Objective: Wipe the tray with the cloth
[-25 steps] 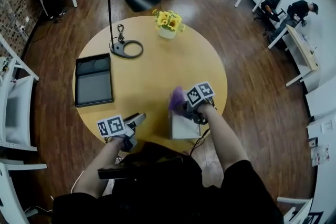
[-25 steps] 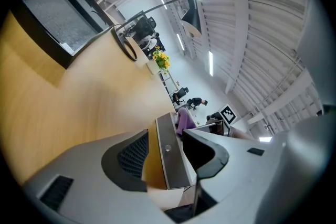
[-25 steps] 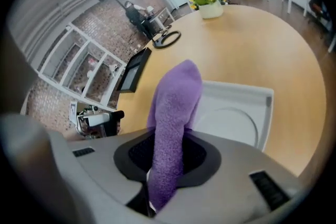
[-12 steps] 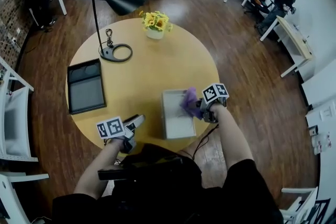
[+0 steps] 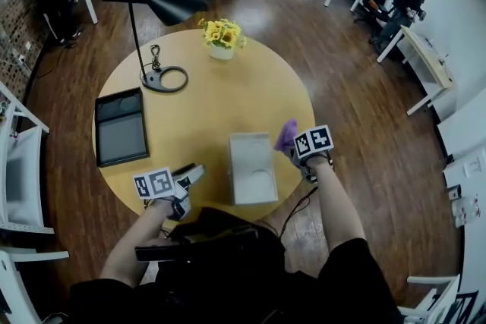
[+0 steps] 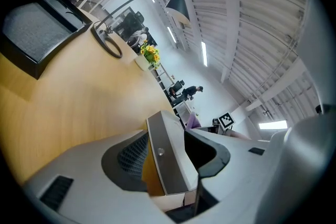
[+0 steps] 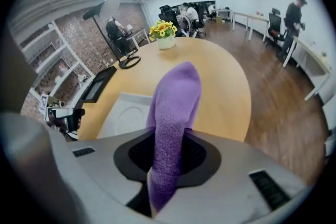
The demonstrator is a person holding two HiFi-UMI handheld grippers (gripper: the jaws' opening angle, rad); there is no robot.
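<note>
Closest to us, our left gripper (image 5: pixel 190 174) lies low over the near edge of the round worktop (image 5: pixel 205 117), pointing toward the white tray (image 5: pixel 250 178). Its jaws have just been opening and now stand wide. The left gripper view shows the tray's side wall through the gap between them, but the head view shows their tips short of the tray, so nothing is pinched.

Our right gripper (image 7: pixel 169 152) tilts steeply down at the worktop's right edge. Its jaws are narrow and clamped on the purple cloth (image 7: pixel 176 102), which sticks out past them in a thick fold. In the head view the cloth sits just beside the tray's far right corner, not over its floor. We cannot tell whether it touches the wood.

The tray rests lengthwise on the near part of the worktop between our two grippers, with its inside bare.

Further left lies a black tray (image 5: pixel 121 131). Beyond it stands a black lamp (image 5: pixel 163 77) with a ring base, and near the far edge a pot of yellow flowers (image 5: pixel 221 38). Past the worktop, people sit at desks (image 5: pixel 425 57) on the wooden floor (image 5: pixel 342 72).
</note>
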